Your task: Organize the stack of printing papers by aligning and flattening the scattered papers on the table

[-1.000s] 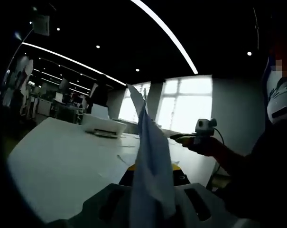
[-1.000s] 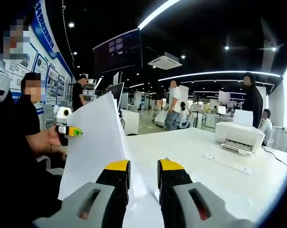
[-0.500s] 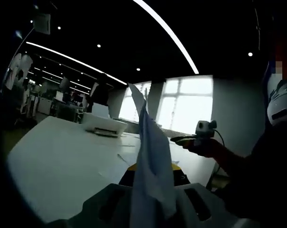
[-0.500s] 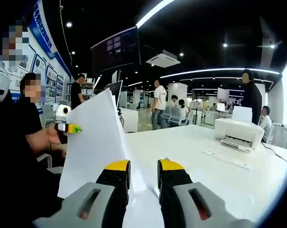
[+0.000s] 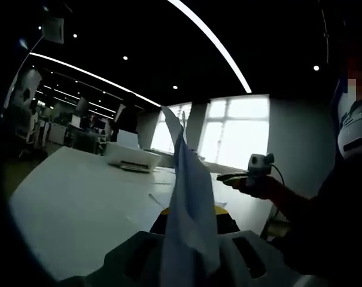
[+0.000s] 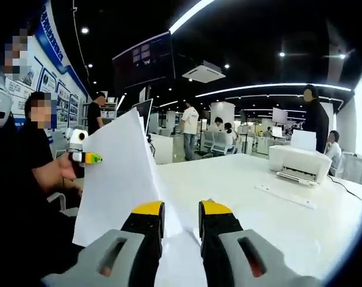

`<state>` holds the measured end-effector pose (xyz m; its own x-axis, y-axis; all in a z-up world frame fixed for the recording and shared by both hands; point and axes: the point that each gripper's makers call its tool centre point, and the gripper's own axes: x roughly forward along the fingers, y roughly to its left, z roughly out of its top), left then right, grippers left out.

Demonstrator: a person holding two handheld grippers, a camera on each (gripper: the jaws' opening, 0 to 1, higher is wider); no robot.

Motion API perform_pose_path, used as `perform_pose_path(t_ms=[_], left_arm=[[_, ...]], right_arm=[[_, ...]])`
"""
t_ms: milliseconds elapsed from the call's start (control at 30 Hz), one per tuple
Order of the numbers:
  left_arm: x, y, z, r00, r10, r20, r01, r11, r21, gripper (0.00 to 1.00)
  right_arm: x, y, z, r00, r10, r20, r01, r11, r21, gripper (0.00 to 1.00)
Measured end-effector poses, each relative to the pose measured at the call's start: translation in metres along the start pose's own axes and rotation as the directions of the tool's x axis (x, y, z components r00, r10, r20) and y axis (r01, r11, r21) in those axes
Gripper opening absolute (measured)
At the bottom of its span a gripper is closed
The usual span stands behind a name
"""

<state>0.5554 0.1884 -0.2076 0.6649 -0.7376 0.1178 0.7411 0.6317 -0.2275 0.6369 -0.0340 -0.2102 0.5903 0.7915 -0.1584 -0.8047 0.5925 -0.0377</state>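
White printing paper stands upright and edge-on between the jaws of my left gripper, which is shut on it above the white table. In the right gripper view the same kind of sheet rises face-on at the left, over the left jaw. Its lower right edge runs down into the gap of my right gripper. That gripper's yellow-tipped jaws stand a little apart and are not pressed together.
A white printer sits far across the table, also seen as the printer. A flat strip lies near it. A seated person holds another gripper close by. Several people stand in the room behind.
The paper and both grippers stay as they were. Both views drift slightly, and a person in the background walks to the left.
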Motion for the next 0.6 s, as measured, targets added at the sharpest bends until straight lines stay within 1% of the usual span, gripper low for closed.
perform_pose_path(t_ms=[67,300,600], left_arm=[[-0.001,0.001,0.000,1.000,0.002,0.000,-0.002,1.000,0.000,0.06],[-0.002,0.002,-0.001,1.000,0.008,-0.002,-0.008,1.000,-0.002,0.06],[-0.002,0.002,-0.001,1.000,0.010,-0.004,-0.010,1.000,-0.004,0.06]], right_arm=[[-0.001,-0.001,-0.002,1.000,-0.002,-0.005,0.002,1.000,0.003,0.19],[-0.004,-0.018,-0.011,1.000,-0.012,-0.020,0.012,1.000,0.015,0.19],[-0.010,-0.034,-0.019,0.999,-0.029,-0.035,0.030,0.999,0.025,0.20]])
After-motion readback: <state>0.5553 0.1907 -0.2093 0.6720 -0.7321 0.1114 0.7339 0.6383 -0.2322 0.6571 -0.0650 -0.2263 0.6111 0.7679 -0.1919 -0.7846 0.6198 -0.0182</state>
